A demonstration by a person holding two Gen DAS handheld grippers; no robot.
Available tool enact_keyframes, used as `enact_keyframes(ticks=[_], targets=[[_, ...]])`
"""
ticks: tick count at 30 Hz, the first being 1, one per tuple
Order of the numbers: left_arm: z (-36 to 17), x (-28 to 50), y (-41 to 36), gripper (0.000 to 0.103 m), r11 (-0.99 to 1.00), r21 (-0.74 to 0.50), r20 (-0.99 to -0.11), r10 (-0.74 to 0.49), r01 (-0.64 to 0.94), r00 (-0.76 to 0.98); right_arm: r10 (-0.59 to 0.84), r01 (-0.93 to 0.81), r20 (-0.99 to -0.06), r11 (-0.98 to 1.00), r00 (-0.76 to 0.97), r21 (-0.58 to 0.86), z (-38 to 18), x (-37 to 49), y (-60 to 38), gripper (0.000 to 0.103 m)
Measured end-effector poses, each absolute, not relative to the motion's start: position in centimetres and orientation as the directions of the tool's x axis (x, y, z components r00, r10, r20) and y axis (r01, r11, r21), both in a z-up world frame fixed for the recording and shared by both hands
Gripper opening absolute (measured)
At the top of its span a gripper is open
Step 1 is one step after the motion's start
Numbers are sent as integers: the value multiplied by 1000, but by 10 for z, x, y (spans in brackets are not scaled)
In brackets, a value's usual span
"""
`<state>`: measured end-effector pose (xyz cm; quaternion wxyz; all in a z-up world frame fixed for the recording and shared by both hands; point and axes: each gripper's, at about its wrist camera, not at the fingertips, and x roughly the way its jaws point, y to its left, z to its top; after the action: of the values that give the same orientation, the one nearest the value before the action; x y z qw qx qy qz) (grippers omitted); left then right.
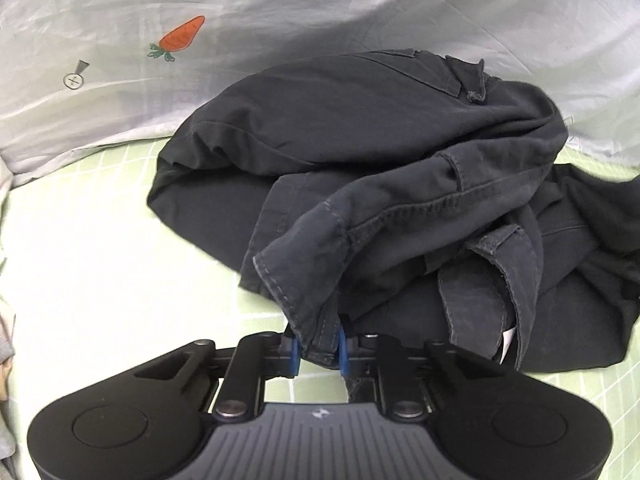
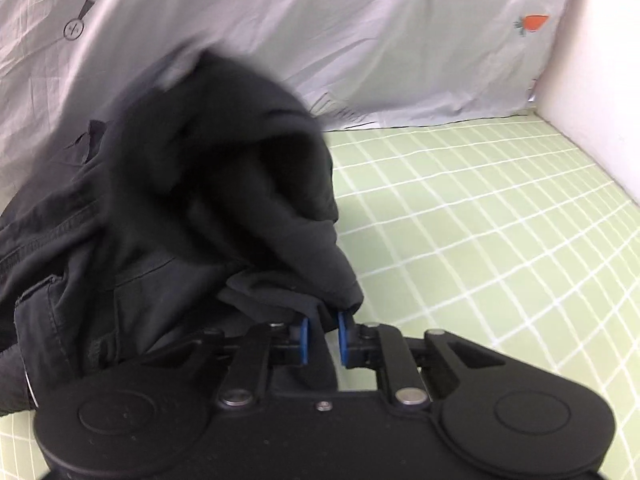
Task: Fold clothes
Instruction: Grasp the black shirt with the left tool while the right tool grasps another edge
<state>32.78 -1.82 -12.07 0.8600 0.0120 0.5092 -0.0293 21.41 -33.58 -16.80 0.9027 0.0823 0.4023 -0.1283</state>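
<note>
A dark navy garment with stitched seams, belt loops and pockets lies bunched on the green checked sheet. My left gripper is shut on a hemmed edge of it, with the cloth pinched between the blue pads. In the right wrist view the same garment hangs in a blurred heap at left. My right gripper is shut on another edge of it, and cloth passes between its blue pads.
A pale grey sheet with a carrot print rises behind the garment. A white wall borders the bed at right. Green checked sheet spreads to the right of the garment. Light fabric shows at the left edge.
</note>
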Motion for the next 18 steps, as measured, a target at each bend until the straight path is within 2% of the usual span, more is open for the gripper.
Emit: enact_keyframes(ticks=[8, 13, 14, 16, 18], targets=[[-104, 277, -17, 15, 998, -55, -878, -49, 2, 476, -270, 333, -708, 942, 652, -52, -151, 137, -358, 9], [-95, 241, -33, 13, 999, -51, -882, -41, -9, 470, -215, 334, -746, 943, 630, 10, -161, 101, -389, 6], [-93, 234, -35, 12, 998, -56, -883, -42, -16, 468, -204, 330, -748, 944, 631, 21, -162, 95, -393, 7], [-93, 221, -38, 0, 997, -59, -888, -33, -42, 459, -177, 343, -760, 937, 626, 64, -165, 83, -401, 8], [-97, 211, -39, 0, 996, -41, -898, -2, -79, 440, -151, 360, -774, 927, 615, 105, -168, 72, -412, 16]])
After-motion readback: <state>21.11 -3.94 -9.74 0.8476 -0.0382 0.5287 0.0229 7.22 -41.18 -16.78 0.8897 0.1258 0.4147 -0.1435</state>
